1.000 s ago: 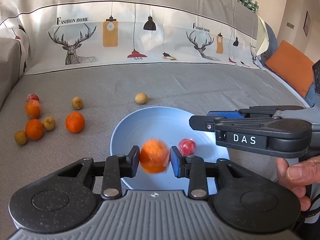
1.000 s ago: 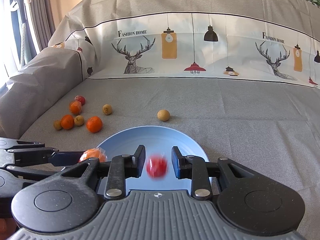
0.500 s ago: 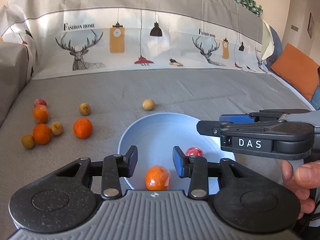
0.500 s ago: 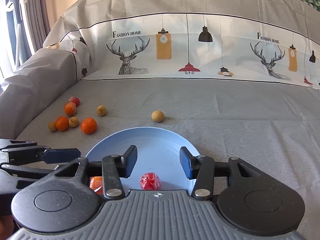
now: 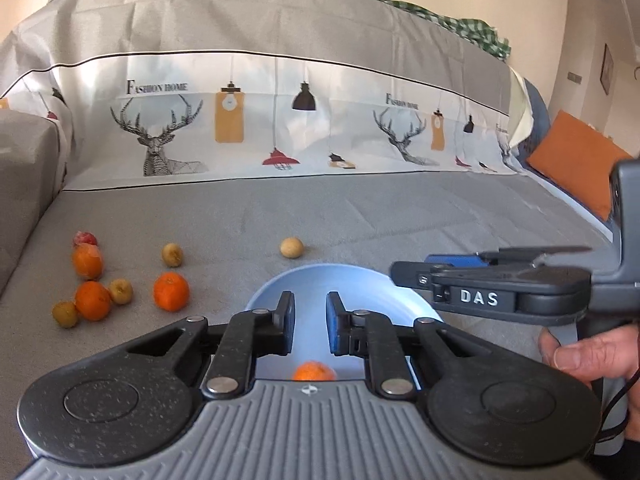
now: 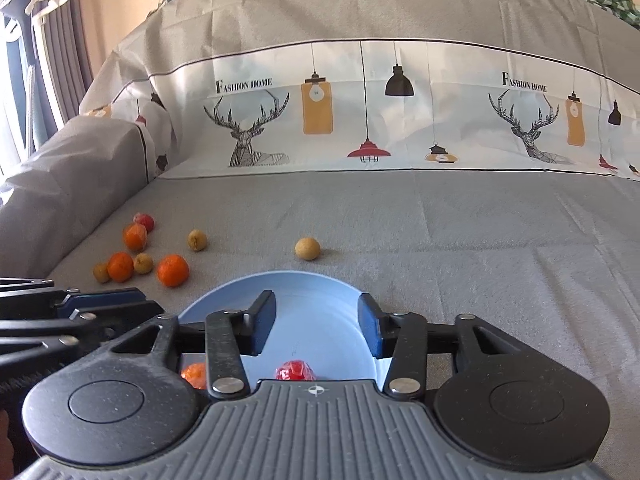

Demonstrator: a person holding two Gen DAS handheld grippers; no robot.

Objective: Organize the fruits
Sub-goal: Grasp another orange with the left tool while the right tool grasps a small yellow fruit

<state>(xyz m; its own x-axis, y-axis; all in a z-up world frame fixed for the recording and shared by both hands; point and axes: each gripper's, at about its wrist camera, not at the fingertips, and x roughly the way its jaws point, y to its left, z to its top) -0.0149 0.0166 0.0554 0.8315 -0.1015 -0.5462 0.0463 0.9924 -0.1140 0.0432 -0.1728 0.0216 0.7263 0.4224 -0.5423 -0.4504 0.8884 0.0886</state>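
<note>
Surface: a sofa seat (image 6: 440,240) under a grey fabric cover, lightly creased. The backrest carries a white printed band (image 6: 360,112) showing stag heads, hanging lamps and the words "Fashion Home". A green checked cloth (image 5: 472,28) lies along the top of the backrest. To the right in the left wrist view, an orange cushion (image 5: 576,160) leans by a cream wall; in the right wrist view, grey curtains (image 6: 52,40) hang at far left.

Task items: a pale blue plate (image 6: 320,292) rests on the seat, nearest the cameras. On it lie one orange (image 5: 313,372) and one red wrapped fruit (image 6: 294,371), both partly hidden behind the gripper bodies. Loose fruit sits on the seat to the left, well apart from the plate: three further oranges (image 5: 171,291), a red fruit (image 5: 85,238) touching the rearmost orange, and small brownish-yellow fruits (image 5: 120,291) among them. One brownish fruit (image 6: 307,249) lies alone just beyond the plate's far rim.

Left gripper (image 5: 310,322): over the plate, fingers parted by a narrow gap, nothing between them; the orange lies below them.

Right gripper (image 6: 316,326): over the plate, fingers spread wide, holding nothing; the red wrapped fruit lies below. It appears side-on in the left wrist view, marked "DAS", with the right hand (image 5: 588,350) on its handle.

Obstruction: both gripper bodies screen the plate's near half.
</note>
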